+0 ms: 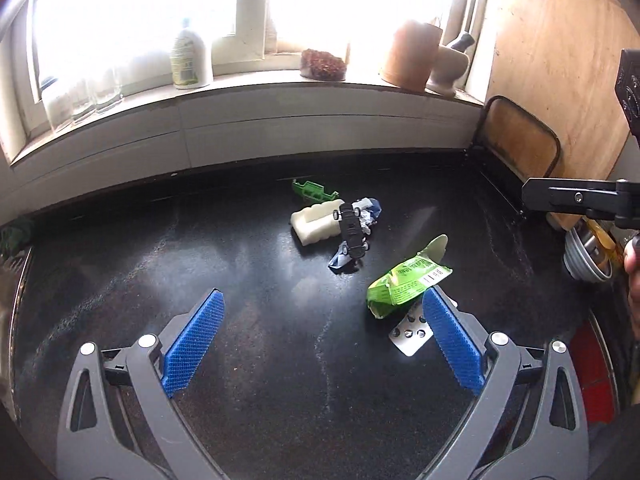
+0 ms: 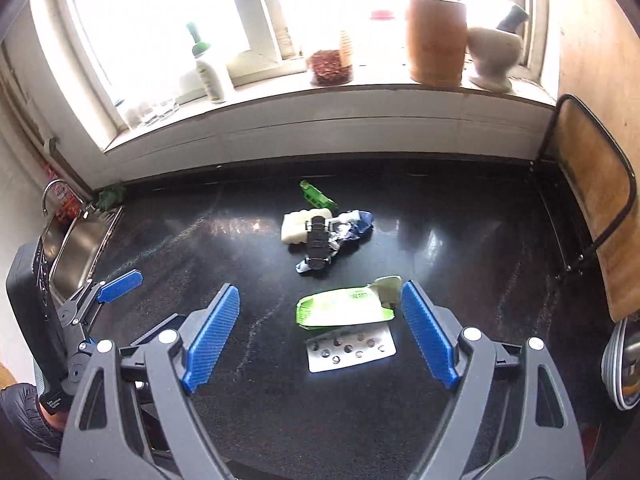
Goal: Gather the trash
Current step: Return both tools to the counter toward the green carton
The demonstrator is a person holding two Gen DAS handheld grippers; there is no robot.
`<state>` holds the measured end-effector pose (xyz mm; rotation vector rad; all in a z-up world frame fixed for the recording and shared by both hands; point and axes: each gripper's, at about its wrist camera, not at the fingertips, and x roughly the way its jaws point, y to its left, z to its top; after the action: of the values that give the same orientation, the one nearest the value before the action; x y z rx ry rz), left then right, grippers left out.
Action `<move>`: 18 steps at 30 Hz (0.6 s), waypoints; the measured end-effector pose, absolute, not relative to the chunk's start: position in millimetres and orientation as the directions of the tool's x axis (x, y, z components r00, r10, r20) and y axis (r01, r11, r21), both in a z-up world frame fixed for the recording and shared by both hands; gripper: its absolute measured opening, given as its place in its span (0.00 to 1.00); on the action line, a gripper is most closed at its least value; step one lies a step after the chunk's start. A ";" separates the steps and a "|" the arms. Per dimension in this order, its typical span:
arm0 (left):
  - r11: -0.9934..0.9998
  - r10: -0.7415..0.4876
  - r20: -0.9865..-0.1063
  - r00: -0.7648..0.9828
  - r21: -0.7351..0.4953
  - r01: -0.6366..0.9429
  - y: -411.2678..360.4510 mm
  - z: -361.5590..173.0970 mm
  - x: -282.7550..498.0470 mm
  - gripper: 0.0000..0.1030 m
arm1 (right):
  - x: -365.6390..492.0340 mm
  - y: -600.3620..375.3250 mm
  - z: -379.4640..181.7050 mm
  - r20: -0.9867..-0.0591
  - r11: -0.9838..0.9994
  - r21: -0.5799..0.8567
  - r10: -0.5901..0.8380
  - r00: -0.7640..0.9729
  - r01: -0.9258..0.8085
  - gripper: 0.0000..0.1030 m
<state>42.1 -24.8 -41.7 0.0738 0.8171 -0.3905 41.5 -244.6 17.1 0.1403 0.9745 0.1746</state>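
Observation:
A green wrapper (image 1: 404, 286) (image 2: 342, 306) lies on the black counter (image 1: 260, 320) beside a silver blister pack (image 1: 410, 334) (image 2: 350, 348). Farther back are a crumpled blue-white wrapper (image 1: 366, 216) (image 2: 356, 226), a white foam piece (image 1: 314, 224) (image 2: 296, 226), a black toy car (image 1: 352, 230) (image 2: 318, 240) and a green plastic piece (image 1: 312, 190) (image 2: 318, 196). My left gripper (image 1: 324, 300) is open and empty above the counter, its right pad by the green wrapper. My right gripper (image 2: 320, 296) is open and empty, with the green wrapper and blister pack between its fingers.
A windowsill holds a bottle (image 1: 190, 56), a jar (image 1: 324, 64), a wooden container (image 2: 436, 40) and a mortar (image 2: 494, 54). Wooden boards (image 2: 592, 200) lean at the right. Bowls (image 1: 588, 252) sit at the right edge. A sink (image 2: 76, 248) lies left.

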 end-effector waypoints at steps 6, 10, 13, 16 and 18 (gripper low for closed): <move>0.895 -0.325 -0.746 0.581 -0.045 0.443 -53.9 -51.8 47.7 0.94 | 35.1 -271.6 10.3 -0.816 0.979 0.199 0.190 0.546 -0.044 0.78; 0.872 -0.325 -0.764 0.557 -0.015 0.489 -66.2 -68.6 56.8 0.94 | 30.3 -279.9 -0.1 -0.823 0.978 0.200 0.199 0.532 -0.056 0.78; 0.845 -0.325 -0.783 0.530 0.012 0.535 -72.5 -83.7 64.3 0.94 | 26.9 -279.9 -14.4 -0.835 0.977 0.199 0.208 0.510 -0.073 0.78; 0.800 -0.331 -0.802 0.497 0.041 0.599 -82.1 -99.5 71.9 0.94 | 22.9 -278.9 -29.7 -0.845 0.976 0.200 0.215 0.489 -0.084 0.78; 0.757 -0.332 -0.812 0.480 0.074 0.649 -91.6 -111.1 76.9 0.94 | 20.2 -282.2 -39.6 -0.853 0.973 0.218 0.227 0.470 -0.074 0.78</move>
<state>76.9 -91.6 -111.1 0.4013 0.8839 -0.6179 20.2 -282.2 -39.6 0.1590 1.0668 0.1851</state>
